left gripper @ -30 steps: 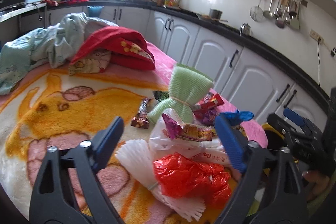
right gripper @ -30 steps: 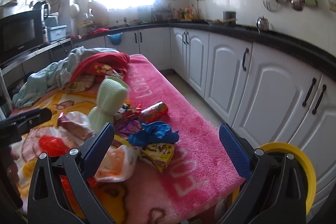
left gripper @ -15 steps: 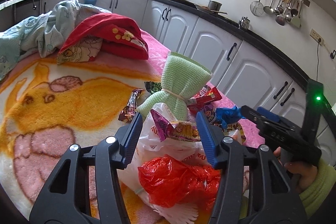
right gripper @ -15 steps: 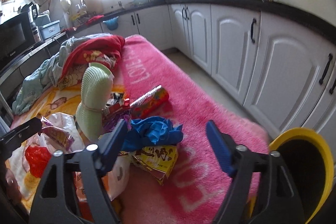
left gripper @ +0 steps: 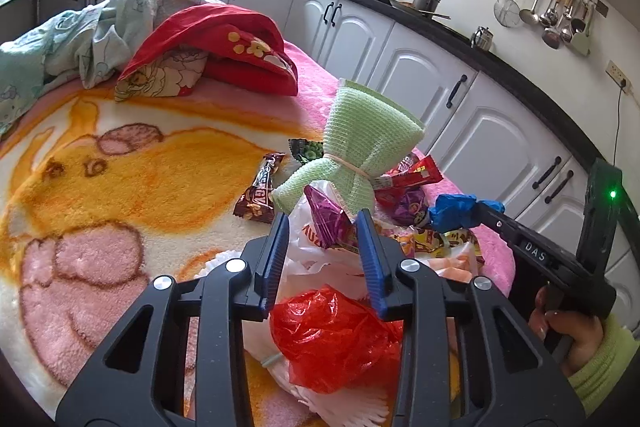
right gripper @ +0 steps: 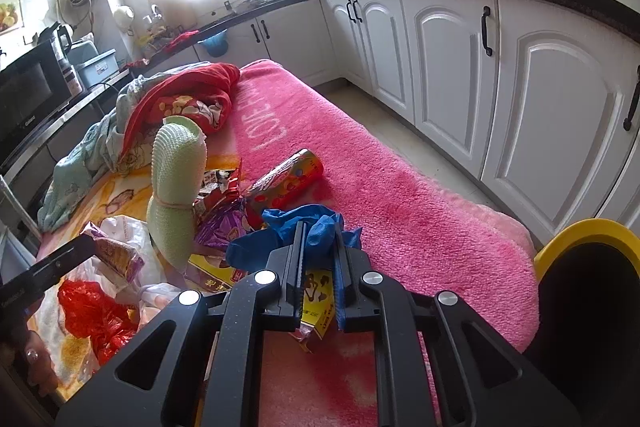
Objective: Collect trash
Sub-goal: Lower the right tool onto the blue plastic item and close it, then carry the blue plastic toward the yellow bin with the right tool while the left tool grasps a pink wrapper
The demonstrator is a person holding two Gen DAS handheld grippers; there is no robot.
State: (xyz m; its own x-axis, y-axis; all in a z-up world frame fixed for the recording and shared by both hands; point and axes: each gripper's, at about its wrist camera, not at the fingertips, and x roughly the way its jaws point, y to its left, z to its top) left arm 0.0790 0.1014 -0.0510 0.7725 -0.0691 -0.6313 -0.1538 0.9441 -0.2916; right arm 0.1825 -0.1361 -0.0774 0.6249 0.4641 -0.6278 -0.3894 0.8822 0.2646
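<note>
- Where the blanket (left gripper: 132,187) covers the table, a heap of trash lies near its right end, and both tools are at that heap.
- At the far left of the left wrist view, a pale blue-green cloth (left gripper: 60,43) and a red bundle (left gripper: 224,43) sit well back from the heap.
- A brown candy wrapper (left gripper: 260,191) lies flat on the yellow print, just left of the pile.
- A green foam net (left gripper: 360,155), tied at its waist with a band, stands upright behind the pile.
- The left gripper (left gripper: 322,227) has its blue fingers narrowed around a purple snack wrapper (left gripper: 328,223), which sticks up between them on top of a white plastic bag (left gripper: 304,259); whether the pads press it I cannot tell.
- A red plastic bag (left gripper: 332,339) lies crumpled below that wrapper, between the tool's arms.
- Seen in the right wrist view, the right gripper (right gripper: 318,243) pinches a blue crumpled glove (right gripper: 304,227), its fingers close together with the material bunched between them.
- A yellow snack packet (right gripper: 316,299) lies under that glove.
- A red-and-gold tube wrapper (right gripper: 288,177) rests on the pink part just behind.
- A yellow-rimmed bin (right gripper: 580,231) stands at the right, beside the table's end.
</note>
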